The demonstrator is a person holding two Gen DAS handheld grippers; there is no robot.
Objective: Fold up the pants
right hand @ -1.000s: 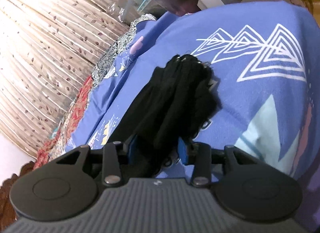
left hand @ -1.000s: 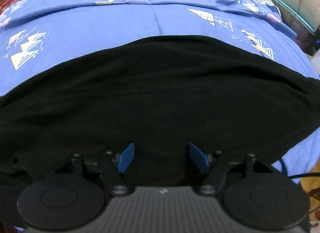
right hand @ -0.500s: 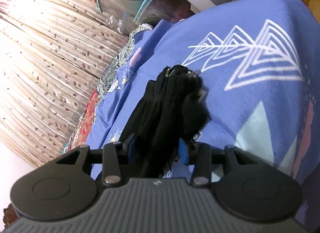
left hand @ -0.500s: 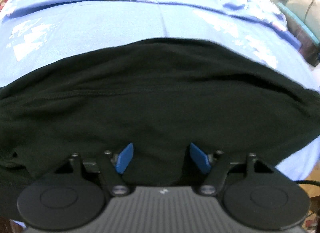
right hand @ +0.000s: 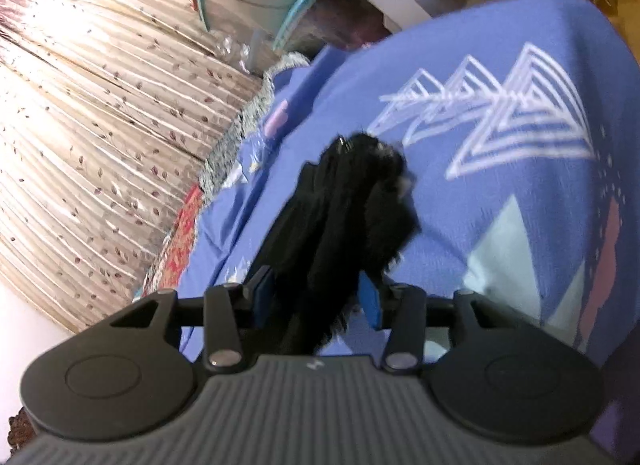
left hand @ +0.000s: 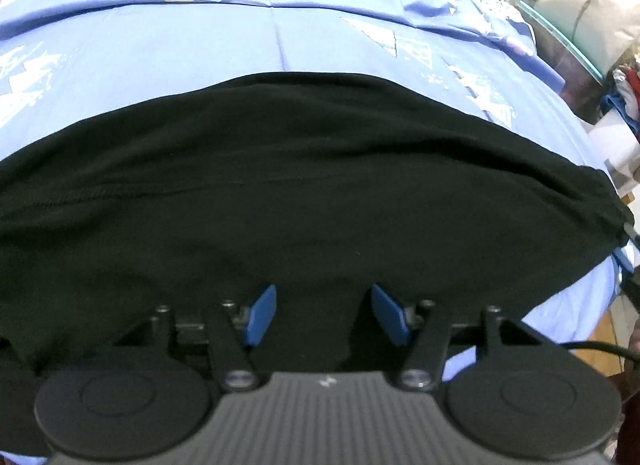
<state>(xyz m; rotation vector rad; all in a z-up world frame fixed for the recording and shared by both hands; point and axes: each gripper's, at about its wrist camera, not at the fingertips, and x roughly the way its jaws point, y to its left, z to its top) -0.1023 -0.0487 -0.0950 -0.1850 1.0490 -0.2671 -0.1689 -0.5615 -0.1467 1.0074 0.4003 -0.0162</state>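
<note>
Black pants (left hand: 300,185) lie spread across a blue patterned sheet (left hand: 160,45), filling the middle of the left wrist view. My left gripper (left hand: 323,293) hovers over their near edge. Its blue pads (left hand: 262,315) stand apart and its jaws are closing, with black cloth lying between them and no pinch to be seen. In the right wrist view a bunched end of the pants (right hand: 352,201) runs between the pads of my right gripper (right hand: 316,281). That gripper holds the bunch above the sheet (right hand: 500,225) while its jaws ease open.
A pleated beige curtain (right hand: 100,125) hangs beyond the bed's far side. A patchwork quilt (right hand: 176,241) shows at the sheet's edge. Boxes, bags and a glass-edged surface (left hand: 568,37) crowd the bed's end. A black cable (left hand: 592,345) trails by the bed's corner.
The left pads have come closer together over the pants, and that view has shifted slightly. The right gripper has rolled a little, still with the bunched end in it, and its pads sit slightly wider.
</note>
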